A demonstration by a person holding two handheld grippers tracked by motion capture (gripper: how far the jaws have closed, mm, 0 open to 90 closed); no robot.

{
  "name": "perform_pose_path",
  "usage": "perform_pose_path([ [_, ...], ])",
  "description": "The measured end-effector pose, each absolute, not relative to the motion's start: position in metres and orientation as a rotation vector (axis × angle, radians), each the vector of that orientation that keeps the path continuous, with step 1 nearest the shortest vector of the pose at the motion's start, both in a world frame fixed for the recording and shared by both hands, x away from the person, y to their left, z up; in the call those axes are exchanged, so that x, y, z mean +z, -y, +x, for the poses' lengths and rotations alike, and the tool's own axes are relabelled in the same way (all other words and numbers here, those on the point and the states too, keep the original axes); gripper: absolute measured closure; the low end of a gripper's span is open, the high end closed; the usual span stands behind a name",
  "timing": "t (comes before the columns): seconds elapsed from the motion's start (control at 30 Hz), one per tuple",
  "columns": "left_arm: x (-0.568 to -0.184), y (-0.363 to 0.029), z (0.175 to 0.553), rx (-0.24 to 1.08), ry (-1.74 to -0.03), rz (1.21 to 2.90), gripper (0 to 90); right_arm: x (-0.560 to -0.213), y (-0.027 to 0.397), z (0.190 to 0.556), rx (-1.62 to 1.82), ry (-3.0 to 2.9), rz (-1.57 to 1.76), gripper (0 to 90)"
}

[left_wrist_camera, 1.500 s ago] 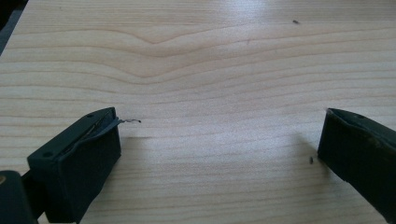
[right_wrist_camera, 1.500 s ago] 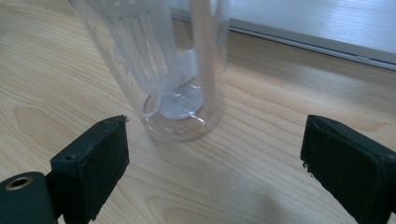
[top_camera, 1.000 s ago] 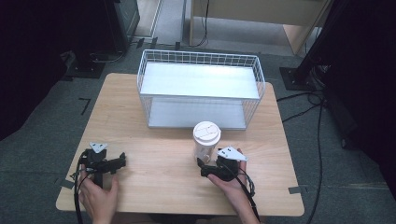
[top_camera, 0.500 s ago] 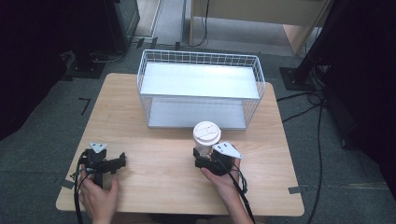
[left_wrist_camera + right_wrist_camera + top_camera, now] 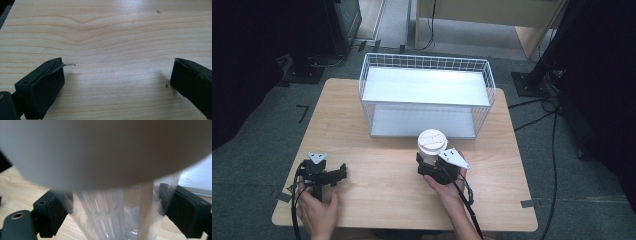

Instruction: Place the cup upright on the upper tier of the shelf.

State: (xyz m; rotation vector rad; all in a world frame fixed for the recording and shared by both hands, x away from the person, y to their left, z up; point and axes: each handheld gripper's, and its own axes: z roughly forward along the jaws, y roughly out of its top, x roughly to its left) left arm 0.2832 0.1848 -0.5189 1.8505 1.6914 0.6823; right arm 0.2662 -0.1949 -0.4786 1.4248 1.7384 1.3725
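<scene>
Near the counter's (image 5: 377,165) front centre, just before the wire basket (image 5: 427,95): clear cup (image 5: 432,150) with white lid, upright. Right tool (image 5: 429,167) at cup's base, jaws bracketing both sides; right gripper view shows pads close to the wall, firm contact not certain. Left tool (image 5: 337,175) idle at front left, jaws wide over bare wood, holding nothing. Step judged: grasping the cup. Next: confirm squeeze, gentle pressure on thin plastic, lift straight, likely toward basket.
</scene>
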Motion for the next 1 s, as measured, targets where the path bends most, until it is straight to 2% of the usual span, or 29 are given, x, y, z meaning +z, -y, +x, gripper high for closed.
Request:
perform_pose_path([
  [0.63,-0.519,-0.185,0.283,0.682,-1.691,1.851,0.0,-0.462,0.189,0.267,1.404,-1.636,1.354,15.0],
  [1.0,-0.519,-0.185,0.283,0.684,-1.691,1.852,0.0,-0.428,0.191,0.264,1.45,-1.602,1.277,15.6],
])
